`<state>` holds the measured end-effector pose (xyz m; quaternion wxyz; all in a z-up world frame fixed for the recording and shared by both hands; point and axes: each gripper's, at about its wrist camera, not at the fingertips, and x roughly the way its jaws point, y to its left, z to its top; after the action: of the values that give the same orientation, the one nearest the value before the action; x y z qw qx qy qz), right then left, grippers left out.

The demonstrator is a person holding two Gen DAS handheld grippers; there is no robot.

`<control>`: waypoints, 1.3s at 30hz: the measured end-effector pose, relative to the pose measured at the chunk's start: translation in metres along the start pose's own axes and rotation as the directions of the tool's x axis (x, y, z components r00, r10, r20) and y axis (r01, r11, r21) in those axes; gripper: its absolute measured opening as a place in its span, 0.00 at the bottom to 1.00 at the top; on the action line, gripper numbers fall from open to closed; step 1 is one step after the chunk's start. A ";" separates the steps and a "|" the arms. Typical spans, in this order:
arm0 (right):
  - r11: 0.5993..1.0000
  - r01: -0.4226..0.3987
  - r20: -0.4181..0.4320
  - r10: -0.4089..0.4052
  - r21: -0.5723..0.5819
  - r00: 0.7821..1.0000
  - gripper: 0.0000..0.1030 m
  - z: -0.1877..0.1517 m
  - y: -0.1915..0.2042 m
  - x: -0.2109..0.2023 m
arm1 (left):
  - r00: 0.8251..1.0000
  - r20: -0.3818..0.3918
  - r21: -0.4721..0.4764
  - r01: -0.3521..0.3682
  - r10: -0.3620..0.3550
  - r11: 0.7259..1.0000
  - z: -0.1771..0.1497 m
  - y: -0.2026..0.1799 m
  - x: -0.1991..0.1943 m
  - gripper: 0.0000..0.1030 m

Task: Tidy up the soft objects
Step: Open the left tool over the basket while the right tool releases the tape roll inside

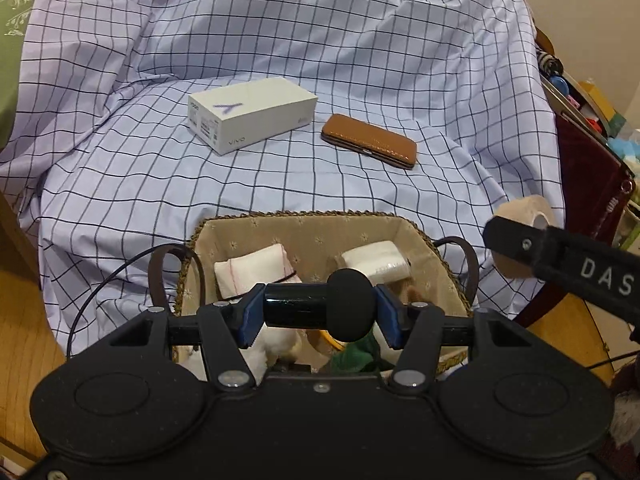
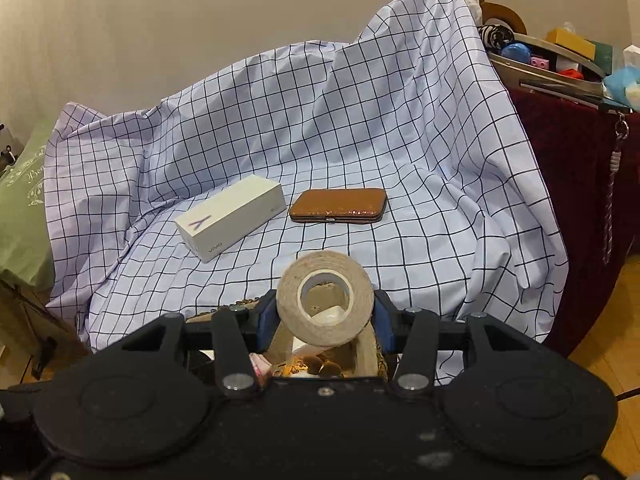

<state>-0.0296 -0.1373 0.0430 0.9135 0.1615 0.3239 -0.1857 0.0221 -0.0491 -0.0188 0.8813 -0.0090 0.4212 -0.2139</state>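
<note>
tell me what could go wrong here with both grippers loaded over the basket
The left gripper pinches the black microphone end to end, so it might pivot out and drop. The right gripper holds the beige tape roll by its soft sides; a squeeze could deform it. Both hang close above the basket, so they might collide.

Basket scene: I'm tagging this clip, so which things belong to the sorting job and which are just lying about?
In the job:
basket
microphone, in left claw
tape roll, in right claw

Lying about:
white box
brown case
</note>
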 end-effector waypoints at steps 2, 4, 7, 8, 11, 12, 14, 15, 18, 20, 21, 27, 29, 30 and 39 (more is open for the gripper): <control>1.000 0.003 -0.007 -0.003 -0.006 1.000 0.46 -0.001 0.001 0.001 | 1.000 0.000 0.003 0.002 -0.002 1.000 -0.001 0.000 0.001 0.52; 1.000 0.004 -0.015 -0.004 -0.008 1.000 0.46 -0.002 0.002 0.003 | 1.000 0.006 0.012 -0.005 0.005 1.000 -0.001 -0.001 0.001 0.55; 1.000 0.007 -0.022 -0.007 -0.012 1.000 0.46 -0.003 0.002 0.005 | 1.000 0.025 0.009 -0.011 0.011 1.000 -0.002 0.000 -0.002 0.68; 1.000 0.009 -0.025 -0.009 -0.013 1.000 0.46 -0.003 0.002 0.006 | 0.999 0.035 0.005 -0.012 0.012 1.000 -0.002 0.000 -0.004 0.69; 1.000 0.010 -0.030 -0.011 -0.016 1.000 0.46 -0.004 0.003 0.007 | 0.998 0.057 -0.009 -0.022 0.022 1.000 -0.001 0.002 -0.007 0.70; 1.000 0.010 -0.031 -0.011 -0.018 0.999 0.46 -0.003 0.003 0.007 | 0.997 0.064 -0.016 -0.032 0.032 0.999 0.000 0.003 -0.008 0.71; 1.000 0.009 -0.034 -0.010 -0.019 0.999 0.46 -0.004 0.002 0.008 | 0.996 0.072 -0.030 -0.056 0.058 0.998 0.001 0.006 -0.009 0.71; 1.000 0.009 -0.039 -0.010 -0.023 0.999 0.46 -0.004 0.003 0.009 | 0.994 0.078 -0.039 -0.072 0.075 0.997 0.001 0.007 -0.010 0.71; 0.999 0.010 -0.049 -0.012 -0.032 0.999 0.46 -0.006 0.004 0.011 | 0.986 0.099 -0.073 -0.130 0.137 0.989 0.001 0.011 -0.015 0.73; 0.999 0.005 -0.057 -0.008 -0.041 0.998 0.46 -0.007 0.005 0.013 | 0.978 0.112 -0.095 -0.164 0.174 0.982 0.002 0.016 -0.018 0.77; 0.999 0.003 -0.060 -0.006 -0.047 0.998 0.46 -0.008 0.007 0.014 | 0.975 0.116 -0.106 -0.178 0.190 0.978 0.002 0.018 -0.019 0.78; 0.995 -0.030 -0.087 0.021 -0.098 0.996 0.46 -0.013 0.018 0.018 | 0.968 0.102 -0.148 -0.215 0.231 0.965 0.001 0.029 -0.018 0.78; 0.993 -0.039 -0.099 0.028 -0.110 0.995 0.46 -0.015 0.021 0.021 | 0.966 0.094 -0.155 -0.224 0.240 0.962 0.000 0.031 -0.017 0.78; 0.992 -0.045 -0.106 0.033 -0.116 0.994 0.46 -0.015 0.022 0.022 | 0.966 0.092 -0.158 -0.226 0.242 0.961 0.000 0.031 -0.017 0.80; 0.986 -0.076 -0.150 0.054 -0.148 0.987 0.46 -0.019 0.031 0.034 | 0.955 0.083 -0.177 -0.266 0.284 0.948 0.001 0.035 -0.019 0.89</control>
<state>-0.0013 -0.1106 0.0124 0.9027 0.1146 0.3976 -0.1179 0.0251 -0.0100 -0.0114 0.9201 -0.0343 0.3867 -0.0527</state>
